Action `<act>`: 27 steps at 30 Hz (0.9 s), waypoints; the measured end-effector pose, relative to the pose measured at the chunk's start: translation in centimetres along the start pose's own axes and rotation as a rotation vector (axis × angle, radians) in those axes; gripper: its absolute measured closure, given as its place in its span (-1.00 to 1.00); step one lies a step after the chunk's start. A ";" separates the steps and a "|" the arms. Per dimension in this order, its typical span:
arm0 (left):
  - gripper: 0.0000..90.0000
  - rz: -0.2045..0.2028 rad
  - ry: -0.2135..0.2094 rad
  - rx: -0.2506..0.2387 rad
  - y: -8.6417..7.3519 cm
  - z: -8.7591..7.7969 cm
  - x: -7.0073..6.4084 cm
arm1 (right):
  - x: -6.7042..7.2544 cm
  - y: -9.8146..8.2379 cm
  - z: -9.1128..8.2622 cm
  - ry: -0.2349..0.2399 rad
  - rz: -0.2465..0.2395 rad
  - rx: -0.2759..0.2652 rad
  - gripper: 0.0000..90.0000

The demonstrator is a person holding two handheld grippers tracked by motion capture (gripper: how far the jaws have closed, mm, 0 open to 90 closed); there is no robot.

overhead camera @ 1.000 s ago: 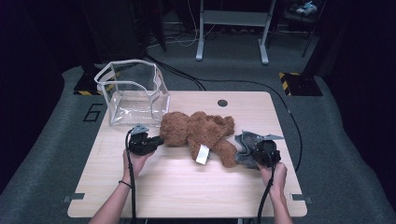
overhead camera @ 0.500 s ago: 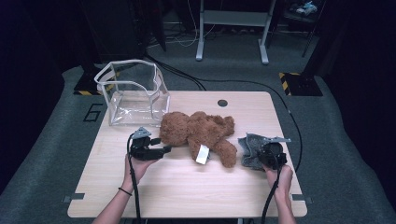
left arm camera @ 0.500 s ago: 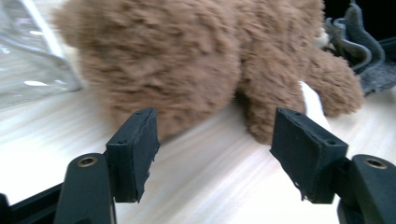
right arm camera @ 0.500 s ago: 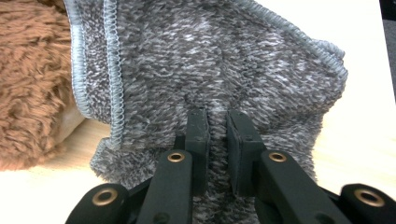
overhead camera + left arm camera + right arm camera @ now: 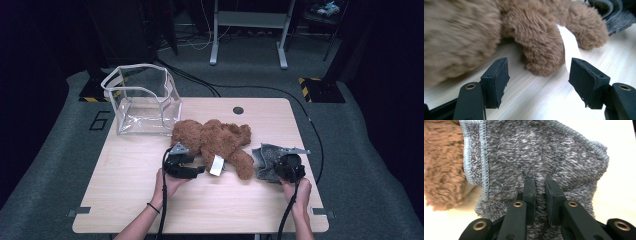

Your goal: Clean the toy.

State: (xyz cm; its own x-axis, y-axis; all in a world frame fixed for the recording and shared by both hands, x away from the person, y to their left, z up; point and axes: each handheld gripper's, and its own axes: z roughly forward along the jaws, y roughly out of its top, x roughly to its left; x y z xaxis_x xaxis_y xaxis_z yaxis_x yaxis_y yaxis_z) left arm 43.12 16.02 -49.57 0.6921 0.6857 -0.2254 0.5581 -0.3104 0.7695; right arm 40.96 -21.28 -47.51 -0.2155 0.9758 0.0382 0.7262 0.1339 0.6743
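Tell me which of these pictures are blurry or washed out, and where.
High view: the table is evenly lit, the room around it dark. Left gripper view: the teddy bear is smeared soft at the left, its white tag blown out. Right gripper view: the grey knit cloth is sharp, the tabletop overexposed at the right.

Left gripper (image 5: pixel 537 82) fingers spread wide (just opened); right gripper (image 5: pixel 540 195) fingers pinched.
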 end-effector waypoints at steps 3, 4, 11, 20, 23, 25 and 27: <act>-0.27 0.027 0.016 0.031 0.0 1.1 -0.4 | 0.2 0.2 -0.1 0.005 -0.015 -0.010 0.78; -0.27 0.036 0.030 0.037 0.0 1.5 -0.5 | 0.3 0.3 -0.2 0.004 -0.014 -0.011 0.78; -0.32 0.027 0.043 0.039 0.1 3.0 -0.9 | 0.5 0.4 -0.5 0.009 -0.017 -0.012 0.78; 0.03 0.029 0.046 0.040 0.9 4.5 -1.9 | 1.1 0.3 -0.5 0.016 -0.034 -0.030 0.78; 0.33 0.055 0.035 0.046 1.3 4.3 -1.9 | 1.5 0.5 -0.9 0.025 -0.052 -0.052 0.79; 0.47 0.064 0.020 0.034 1.6 4.0 -1.8 | 1.9 0.8 -1.3 0.034 -0.058 -0.069 0.79; 0.53 0.057 -0.004 0.026 1.8 3.6 -1.7 | 2.4 1.1 -1.8 0.039 -0.069 -0.086 0.80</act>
State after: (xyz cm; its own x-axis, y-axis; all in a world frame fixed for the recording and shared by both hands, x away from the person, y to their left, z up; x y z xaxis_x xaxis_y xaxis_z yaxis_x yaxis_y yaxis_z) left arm 44.65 11.94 -49.94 0.7251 0.6636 -0.1840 0.5290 -0.3658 0.7657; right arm 40.10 -19.05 -45.33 -0.2896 0.9570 0.0166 0.6503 0.1841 0.7370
